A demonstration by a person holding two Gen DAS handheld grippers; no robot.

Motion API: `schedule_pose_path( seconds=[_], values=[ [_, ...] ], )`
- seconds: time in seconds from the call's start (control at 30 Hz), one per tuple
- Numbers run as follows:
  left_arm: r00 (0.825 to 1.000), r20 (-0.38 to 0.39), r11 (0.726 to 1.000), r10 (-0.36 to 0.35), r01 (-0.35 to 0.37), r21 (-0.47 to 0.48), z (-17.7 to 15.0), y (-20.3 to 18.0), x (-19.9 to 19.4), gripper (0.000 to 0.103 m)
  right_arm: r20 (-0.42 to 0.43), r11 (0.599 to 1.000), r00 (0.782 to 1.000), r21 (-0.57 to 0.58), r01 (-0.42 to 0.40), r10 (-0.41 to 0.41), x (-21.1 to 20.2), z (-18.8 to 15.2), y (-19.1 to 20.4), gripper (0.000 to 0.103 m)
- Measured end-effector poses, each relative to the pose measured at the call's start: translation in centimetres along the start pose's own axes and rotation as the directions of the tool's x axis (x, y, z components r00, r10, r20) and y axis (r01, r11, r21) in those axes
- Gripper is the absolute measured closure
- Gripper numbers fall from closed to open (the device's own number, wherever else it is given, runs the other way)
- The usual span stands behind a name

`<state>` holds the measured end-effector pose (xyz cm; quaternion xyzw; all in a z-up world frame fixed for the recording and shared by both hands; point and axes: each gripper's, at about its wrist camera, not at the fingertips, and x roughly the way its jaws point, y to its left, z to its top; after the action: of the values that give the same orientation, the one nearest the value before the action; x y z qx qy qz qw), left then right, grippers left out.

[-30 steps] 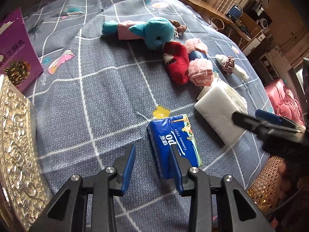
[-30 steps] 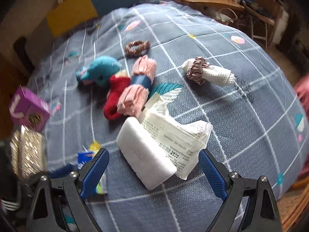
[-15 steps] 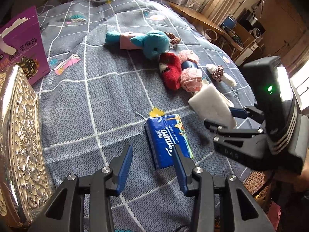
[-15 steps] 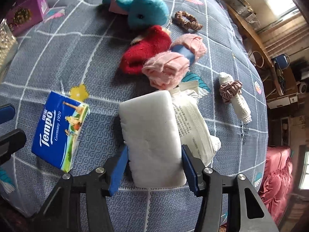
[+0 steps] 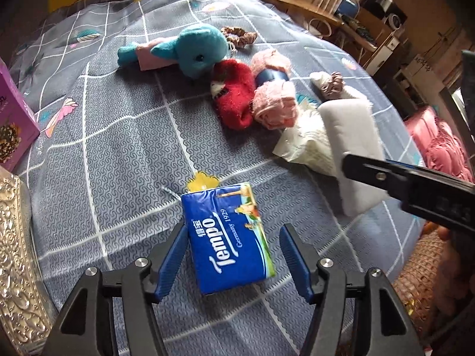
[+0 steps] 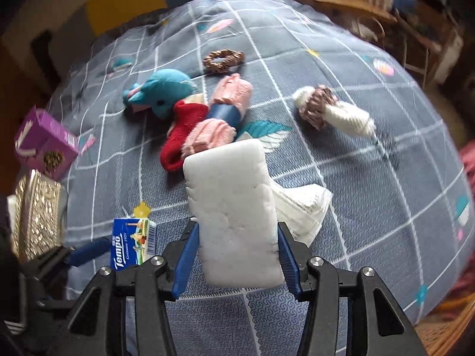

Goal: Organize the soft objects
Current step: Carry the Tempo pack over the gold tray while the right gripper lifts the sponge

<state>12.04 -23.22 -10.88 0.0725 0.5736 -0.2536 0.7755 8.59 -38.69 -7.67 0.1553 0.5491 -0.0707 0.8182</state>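
My right gripper point(image 6: 234, 259) is shut on a white sponge block point(image 6: 234, 207) and holds it lifted above the grey checked bedspread point(image 6: 371, 192); the block also shows in the left wrist view point(image 5: 353, 148). My left gripper point(image 5: 234, 252) is open, its fingers either side of a blue Tempo tissue pack point(image 5: 228, 237) that lies on the bedspread. Further back lie a teal plush toy point(image 5: 199, 49), a red sock point(image 5: 233, 93), pink rolled cloths point(image 5: 274, 101) and a white plastic wrapper point(image 5: 308, 145).
A silver embossed tin point(image 5: 17, 261) lies at the left edge and a purple box point(image 5: 13, 118) behind it. A brown scrunchie point(image 6: 222, 59) and a white roll with a scrunchie point(image 6: 332, 112) lie further out. A wooden desk point(image 5: 297, 0) stands beyond the bed.
My right gripper closed on the white sponge block and lifted it off the wrapper. My left gripper opened wider and moved forward around the tissue pack.
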Motion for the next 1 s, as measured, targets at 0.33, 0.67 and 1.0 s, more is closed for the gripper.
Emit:
schedule_pose_path(
  seconds=[0.33,0.67,1.0],
  values=[
    [0.995,0.082,0.998,-0.057,0.056,0.010,1.0,1.1,-3.0,0.051,0.035,0.998,0.998,0.026,-0.048,0.048,-0.9,-0.2,-0.4,0.051],
    [0.928,0.355,0.981,0.114,-0.048,-0.190,9.1,12.6,-16.5,0.051,0.034,0.998,0.998,0.030,-0.049,0.048,-1.0,-0.3,-0.5,0.051],
    [0.825,0.423,0.844,0.375,-0.114,-0.525,-1.6,30.7,-26.2,0.051,0.014,0.999,0.999,0.008,-0.039,0.039,-0.6,-0.2,-0.2,0.051]
  ],
)
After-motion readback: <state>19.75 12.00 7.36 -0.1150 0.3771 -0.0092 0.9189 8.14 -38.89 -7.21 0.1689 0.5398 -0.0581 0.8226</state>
